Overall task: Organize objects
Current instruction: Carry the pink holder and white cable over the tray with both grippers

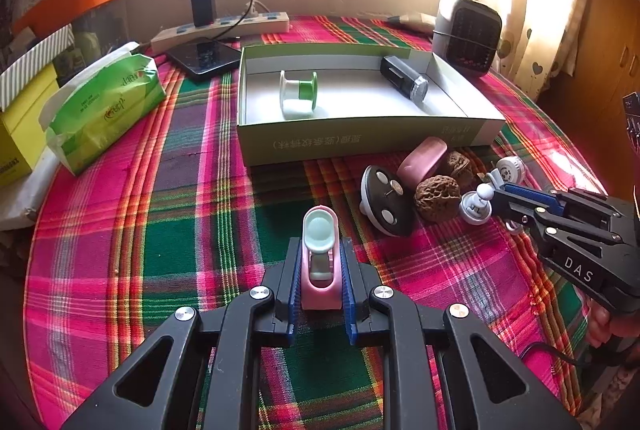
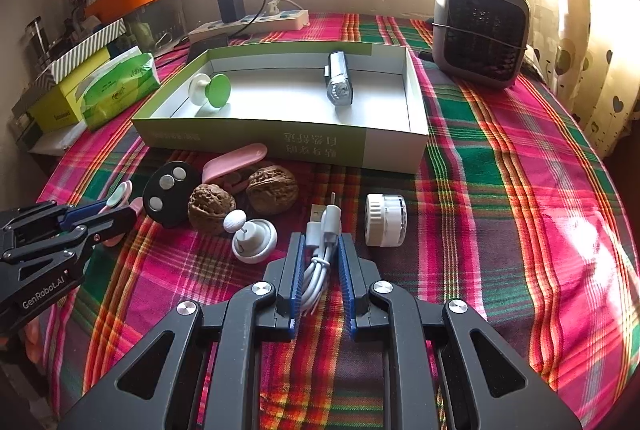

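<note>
Two hand-held grippers pause over a plaid-covered table (image 2: 520, 190), each already loaded: the left gripper (image 1: 320, 270) is clamped on a small pink clipper-like tool (image 1: 320, 270) with a pale green thumb pad, and the right gripper (image 2: 320, 266) is pinched on a coiled white USB cable (image 2: 320, 262), plugs poking out past the fingertips.

Behind them sits the open green-and-white cardboard box (image 2: 360, 146), the likely home for the loose items; a green-and-white spool (image 2: 210, 90) and a dark cylindrical gadget (image 2: 339, 82) already lie inside it.

In front of the box, a small heap waits: a black disc with three metal studs (image 2: 168, 188), a pink soap-shaped case (image 2: 236, 158), two walnuts (image 2: 240, 196), a white knobbed stand (image 2: 254, 238) and a ribbed white jar (image 2: 386, 226).

The clipper looks light, rigid and smooth-sided, best held across its flat flanks, as now. The cable is soft and springy; gripped at the bundle's middle it should stay coiled, though loose ends may snag the box wall. The walnuts are hard and round, and liable to roll from a pinch.
</note>
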### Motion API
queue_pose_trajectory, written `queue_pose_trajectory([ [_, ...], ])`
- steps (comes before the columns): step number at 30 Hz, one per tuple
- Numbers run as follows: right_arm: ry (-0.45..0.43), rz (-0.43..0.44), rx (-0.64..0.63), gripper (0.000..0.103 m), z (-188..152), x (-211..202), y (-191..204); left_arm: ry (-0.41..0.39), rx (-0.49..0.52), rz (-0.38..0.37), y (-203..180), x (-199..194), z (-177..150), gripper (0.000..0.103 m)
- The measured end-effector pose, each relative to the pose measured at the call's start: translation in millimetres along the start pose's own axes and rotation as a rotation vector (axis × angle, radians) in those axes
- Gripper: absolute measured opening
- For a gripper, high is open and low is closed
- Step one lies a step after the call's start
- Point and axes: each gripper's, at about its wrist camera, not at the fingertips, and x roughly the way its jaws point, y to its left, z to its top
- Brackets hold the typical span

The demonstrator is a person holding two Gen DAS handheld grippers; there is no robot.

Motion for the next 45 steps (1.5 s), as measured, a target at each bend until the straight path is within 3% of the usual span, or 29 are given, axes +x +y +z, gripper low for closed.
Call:
queue_pose_trajectory([
  [19,-0.035,0.041,0.017,0.018,7,-14,-6,-0.055,0.000,-0.019,-6,-20,15,0.016],
  [45,-0.087,0.088,0.031,0.018,57,-24,-23,-0.082,0.013,-0.085,-23,-8,77,0.016],
])
